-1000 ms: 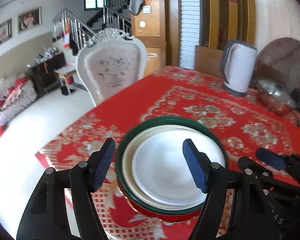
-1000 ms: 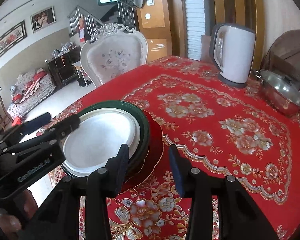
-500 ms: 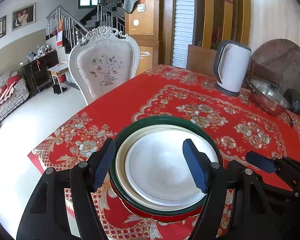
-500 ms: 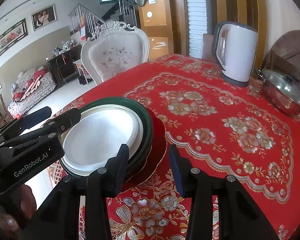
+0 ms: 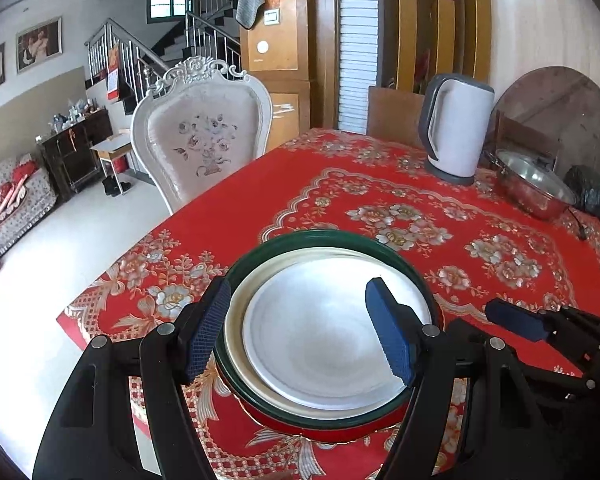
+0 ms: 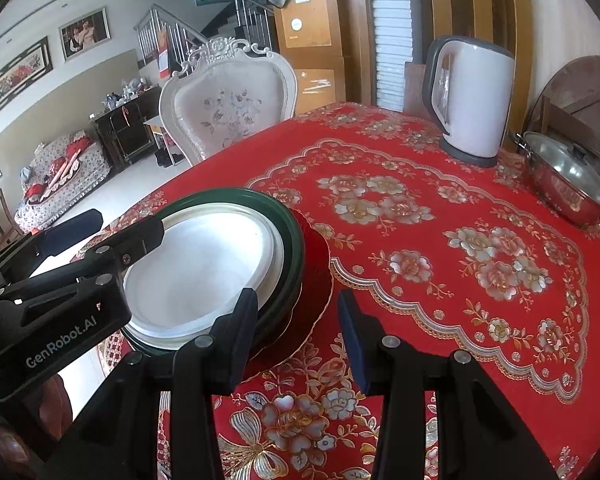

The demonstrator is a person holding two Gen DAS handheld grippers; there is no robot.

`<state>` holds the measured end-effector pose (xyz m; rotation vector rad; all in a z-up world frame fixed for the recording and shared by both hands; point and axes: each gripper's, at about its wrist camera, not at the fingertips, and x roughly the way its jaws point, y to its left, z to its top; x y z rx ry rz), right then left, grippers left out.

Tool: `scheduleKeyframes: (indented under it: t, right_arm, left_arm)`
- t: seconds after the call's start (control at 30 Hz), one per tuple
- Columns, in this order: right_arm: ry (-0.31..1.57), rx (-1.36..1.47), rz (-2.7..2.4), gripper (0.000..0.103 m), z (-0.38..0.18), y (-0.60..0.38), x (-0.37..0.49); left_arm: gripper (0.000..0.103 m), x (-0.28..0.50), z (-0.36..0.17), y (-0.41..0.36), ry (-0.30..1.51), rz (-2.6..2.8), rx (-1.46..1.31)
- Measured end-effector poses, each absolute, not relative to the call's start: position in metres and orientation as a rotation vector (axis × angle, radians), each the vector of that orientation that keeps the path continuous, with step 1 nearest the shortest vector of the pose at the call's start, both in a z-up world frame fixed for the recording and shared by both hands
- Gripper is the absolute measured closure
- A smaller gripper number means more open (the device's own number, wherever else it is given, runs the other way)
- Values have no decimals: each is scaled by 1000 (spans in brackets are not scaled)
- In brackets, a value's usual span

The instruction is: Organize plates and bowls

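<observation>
1. A stack of round plates is seen near the edge of a table covered by a red floral-patterned tablecloth (image 5: 380, 184): a white shallow plate (image 5: 320, 336) lies uppermost, inside a cream plate (image 5: 236, 332), which is held in a dark green rimmed plate (image 5: 324, 236), and a red scallop-edged plate (image 6: 320, 276) is found at the bottom.
2. The left gripper (image 5: 296, 330) is shown with its blue-padded fingers spread wide, one finger beside the left rim of the stack and the other over the white shallow plate; nothing is clamped between them.
3. Whether the left fingers touch the plates cannot be told with certainty, since the view from behind flattens the height.
4. The right gripper (image 6: 298, 338) is seen parted and empty at the right side of the stack, its left finger (image 6: 240, 328) over the rim of the dark green rimmed plate and its right finger (image 6: 354, 344) over the bare cloth.
5. A white electric kettle with a grey handle (image 5: 456, 128) is placed upright toward the far side of the table, well apart from the stack.
6. A steel pot with a glass lid (image 6: 568, 180) is seen just right of the kettle.
7. A white ornate chair with floral upholstery (image 5: 204, 136) is set at the far left edge of the table.
</observation>
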<state>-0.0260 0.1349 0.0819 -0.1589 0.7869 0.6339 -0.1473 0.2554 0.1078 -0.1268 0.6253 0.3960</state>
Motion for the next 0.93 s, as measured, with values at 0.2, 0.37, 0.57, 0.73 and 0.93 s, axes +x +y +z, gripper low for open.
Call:
scheduleKeyframes:
  t: [0.2,0.37,0.57,0.73,0.93]
  right_arm:
    - [792,-161,632,61,81,135,-26]
    - [793,-159,631,61,80,135,-26]
    - [797,-162,639,61,79,135,-27]
    - [806,-167,644,60,77,138,-28]
    - [802,-170,647,60,78,141,-29]
  left_arm:
    - [32,-148,109,255,622,373,-139]
    - [32,-147,107,255,624,353,-152]
    - [32,-149,107,252,608,368,-129]
    - [32,-149,107,251,608,378,-127]
    - [32,-151,107,252,603,382,-137]
